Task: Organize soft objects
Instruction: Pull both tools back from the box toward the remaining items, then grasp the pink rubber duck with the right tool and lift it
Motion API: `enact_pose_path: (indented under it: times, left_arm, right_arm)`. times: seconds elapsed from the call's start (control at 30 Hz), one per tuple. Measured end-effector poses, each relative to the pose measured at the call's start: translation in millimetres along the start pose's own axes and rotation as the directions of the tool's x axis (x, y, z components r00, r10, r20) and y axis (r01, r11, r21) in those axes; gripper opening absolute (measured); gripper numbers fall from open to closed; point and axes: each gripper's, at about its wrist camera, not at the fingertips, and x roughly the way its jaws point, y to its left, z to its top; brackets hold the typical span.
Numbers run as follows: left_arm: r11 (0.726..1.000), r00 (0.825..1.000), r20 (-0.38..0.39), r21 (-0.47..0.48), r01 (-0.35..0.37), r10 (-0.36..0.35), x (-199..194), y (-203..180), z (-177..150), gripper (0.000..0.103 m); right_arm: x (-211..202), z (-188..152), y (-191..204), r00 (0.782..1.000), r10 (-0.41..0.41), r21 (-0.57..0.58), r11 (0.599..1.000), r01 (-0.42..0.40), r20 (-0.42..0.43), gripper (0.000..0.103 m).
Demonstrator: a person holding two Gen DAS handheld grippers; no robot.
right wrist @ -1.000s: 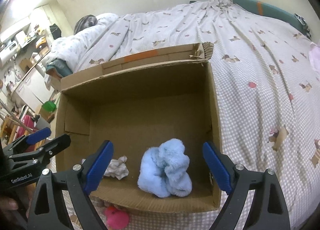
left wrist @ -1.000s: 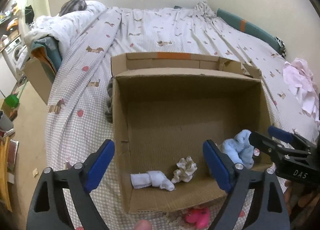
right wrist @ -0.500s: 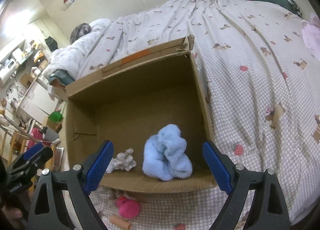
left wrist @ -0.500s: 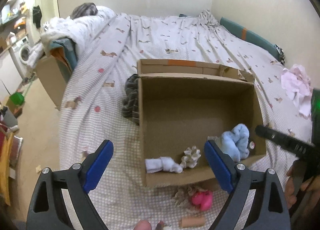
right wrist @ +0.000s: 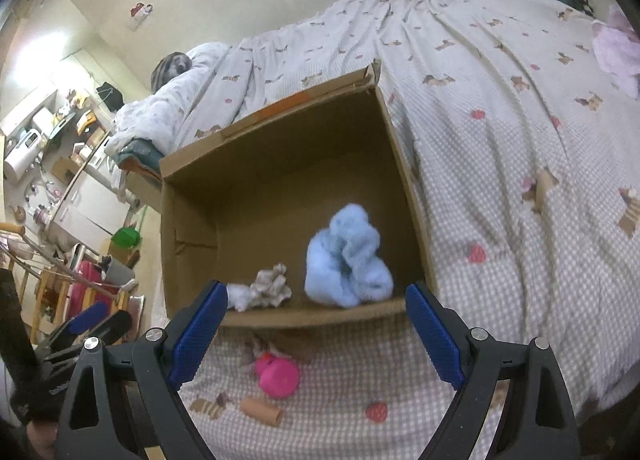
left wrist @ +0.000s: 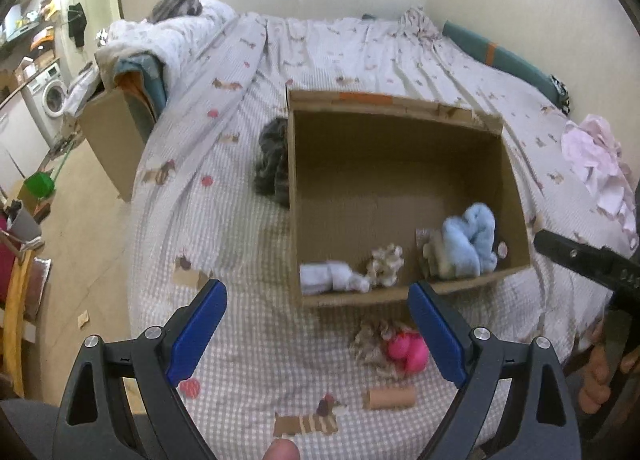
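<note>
Cardboard box [left wrist: 400, 148] lies beyond both jaws, containing a blue sock [right wrist: 348, 260]. Pink toy [right wrist: 278, 376] sits between the right gripper [right wrist: 316, 336] jaws. Left gripper [left wrist: 318, 334] and right: wide apart, empty.

Fluffy blue bundle [right wrist: 346, 260], beige crumpled piece [right wrist: 274, 286] and white roll [left wrist: 332, 278] along the cardboard box's [left wrist: 294, 196] near wall; pink lump [right wrist: 277, 376] outside, near bed's edge.

Left gripper [left wrist: 318, 334] and right gripper [right wrist: 312, 336] both angled downward with blue pads spread wide and nothing between them, right one's black body and the hand [left wrist: 600, 376] holding it visible at left view's right edge.
</note>
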Motion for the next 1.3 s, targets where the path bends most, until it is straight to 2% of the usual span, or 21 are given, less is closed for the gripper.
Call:
enact_pose_path:
  times: [0.37,0.6,0.7,0.83,1.03,1.1,1.17,1.3]
  left_arm:
    - [1.000,0.998,-0.067,-0.023,0.000,-0.001,16,1,-17,0.091]
    - [0.998,0.993,-0.108,-0.032,-0.045,0.042,37,3,-18,0.091]
    - [0.998,0.991,-0.129,-0.049,-0.047,0.040,43,7,-20,0.091]
    - [0.996,0.989,-0.145,-0.065,-0.054,0.044,45,12,-21,0.091]
    - [0.991,0.986,-0.166,-0.129,-0.043,0.022,45,20,-22,0.091]
    - [0.990,0.985,-0.171,-0.135,-0.042,0.018,46,21,-22,0.091]
    - [0.990,0.985,-0.173,-0.136,-0.042,0.018,47,20,-23,0.091]
    - [0.990,0.983,-0.184,-0.138,-0.037,0.011,49,22,-24,0.091]
  right_arm:
    - [-4,-36,-1,0.996,0.032,0.046,0.999,-0.028,-0.084,0.096]
    - [14,-49,-11,0.984,0.037,0.081,0.996,-0.023,-0.172,0.096]
    - [27,-52,-13,0.975,0.024,0.092,0.996,-0.003,-0.220,0.096]
    - [46,-59,-4,0.958,-0.008,0.044,0.999,0.021,-0.286,0.096]
    - [70,-66,16,0.938,0.074,0.030,0.997,-0.068,-0.338,0.096]
    - [81,-68,25,0.926,0.088,0.021,0.996,-0.087,-0.367,0.093]
    - [94,-69,32,0.913,0.102,0.022,0.995,-0.102,-0.394,0.086]
    - [118,-73,45,0.901,0.072,-0.014,0.996,-0.087,-0.427,0.078]
